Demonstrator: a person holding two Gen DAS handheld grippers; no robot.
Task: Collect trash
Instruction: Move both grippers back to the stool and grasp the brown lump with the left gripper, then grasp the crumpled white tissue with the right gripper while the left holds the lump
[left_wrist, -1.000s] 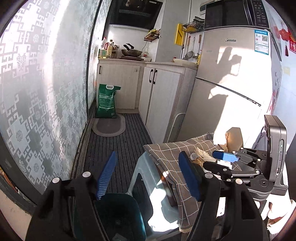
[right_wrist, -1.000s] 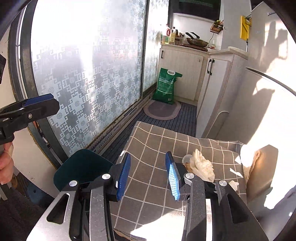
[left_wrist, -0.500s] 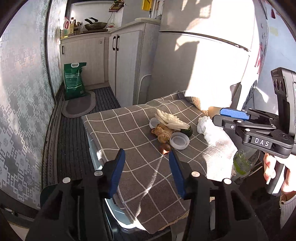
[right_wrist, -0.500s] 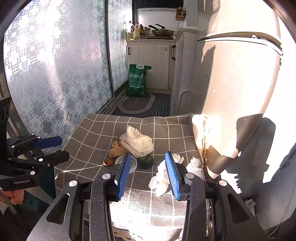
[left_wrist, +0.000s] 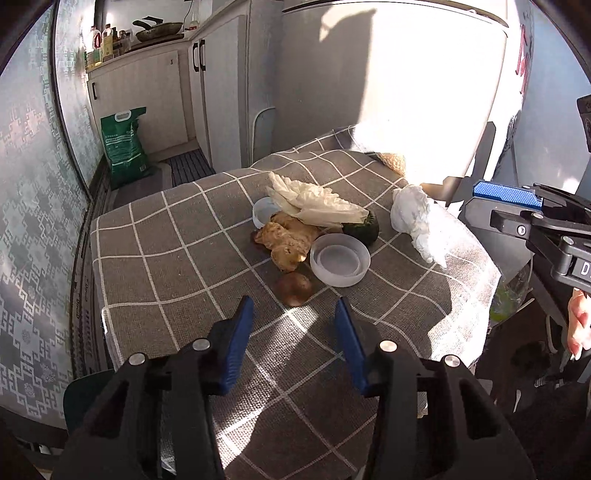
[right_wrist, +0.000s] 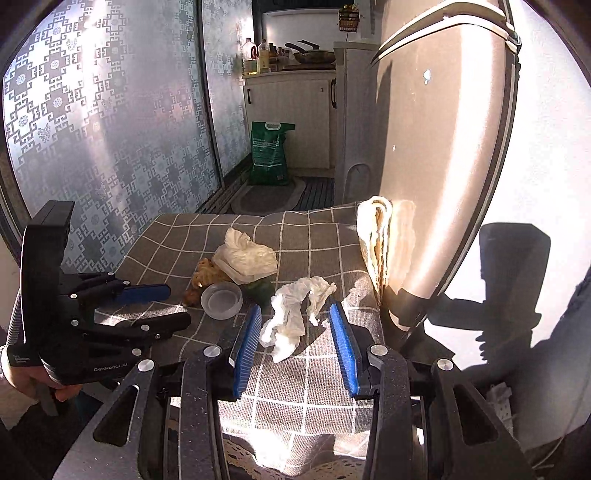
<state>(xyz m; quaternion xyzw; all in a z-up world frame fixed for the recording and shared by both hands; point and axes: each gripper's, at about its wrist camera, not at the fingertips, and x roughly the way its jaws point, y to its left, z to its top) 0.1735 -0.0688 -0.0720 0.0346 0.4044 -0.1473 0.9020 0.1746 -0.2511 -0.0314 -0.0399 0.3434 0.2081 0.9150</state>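
On a grey checked tablecloth (left_wrist: 166, 258) lies a heap of scraps: a pale cabbage leaf (left_wrist: 314, 203), brown peelings (left_wrist: 286, 240), a dark green piece (left_wrist: 364, 227), a round brown piece (left_wrist: 293, 288) and two clear plastic cups (left_wrist: 340, 260). A crumpled white tissue (right_wrist: 291, 314) lies to their right. My left gripper (left_wrist: 293, 306) is open, its tips just short of the round brown piece, with nothing between the pads. My right gripper (right_wrist: 295, 321) is open and hovers over the tissue, which shows between its fingers without touching the pads.
A fridge (left_wrist: 406, 74) stands right behind the table, with a folded cloth (right_wrist: 376, 236) against it. Cabinets and a green bag (left_wrist: 123, 147) are further back. A patterned glass door (right_wrist: 92, 129) runs along the left. A dark teal bin (left_wrist: 81, 391) sits below the table's left corner.
Both grippers swung from facing the kitchen to tilting down over the table. The left jaws narrowed and came close to the scraps. The right gripper closed in on the tissue.
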